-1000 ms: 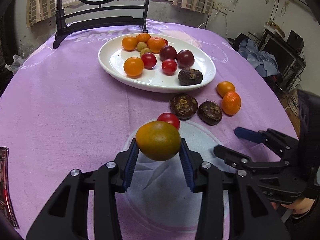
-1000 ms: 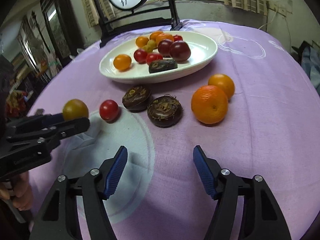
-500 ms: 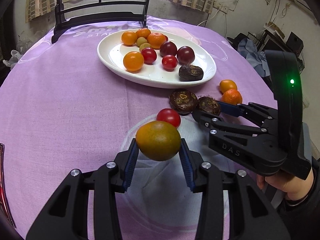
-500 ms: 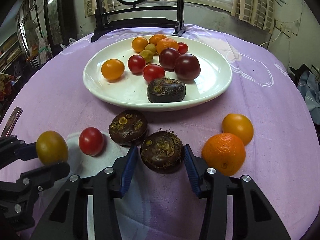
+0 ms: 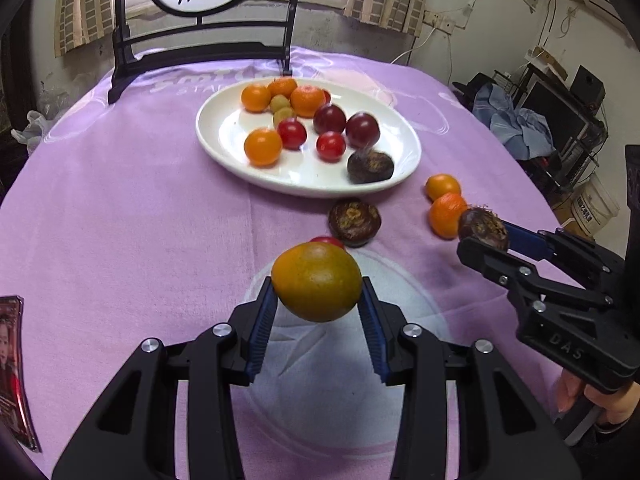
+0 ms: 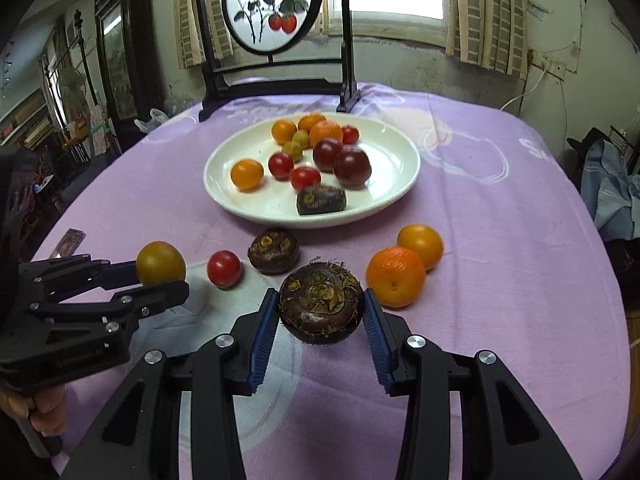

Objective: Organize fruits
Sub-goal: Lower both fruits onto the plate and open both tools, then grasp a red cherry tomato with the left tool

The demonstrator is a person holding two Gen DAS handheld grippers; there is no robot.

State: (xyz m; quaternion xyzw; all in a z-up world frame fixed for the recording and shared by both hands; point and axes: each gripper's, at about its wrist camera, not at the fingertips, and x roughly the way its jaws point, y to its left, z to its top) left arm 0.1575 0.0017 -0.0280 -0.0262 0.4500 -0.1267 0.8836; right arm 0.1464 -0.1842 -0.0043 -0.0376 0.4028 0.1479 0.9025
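Note:
My left gripper (image 5: 317, 304) is shut on a greenish-orange citrus fruit (image 5: 317, 281) and holds it above the purple cloth; it also shows in the right wrist view (image 6: 161, 263). My right gripper (image 6: 320, 320) is shut on a dark brown water chestnut (image 6: 321, 302), lifted off the cloth; it shows in the left wrist view (image 5: 483, 228). A white plate (image 5: 404, 136) holds several oranges, red tomatoes, dark plums and one water chestnut. On the cloth lie another water chestnut (image 6: 273, 250), a red tomato (image 6: 224, 269) and two oranges (image 6: 395, 276).
A black-framed round painted screen (image 6: 272, 4) stands at the table's far edge behind the plate. A red packet (image 5: 14, 372) lies at the left table edge. Clutter and clothes (image 5: 516, 124) sit beyond the right edge.
My right gripper closed on the water chestnut and lifted it off the cloth, pulling back to the right. The left gripper kept holding the citrus fruit, raised slightly.

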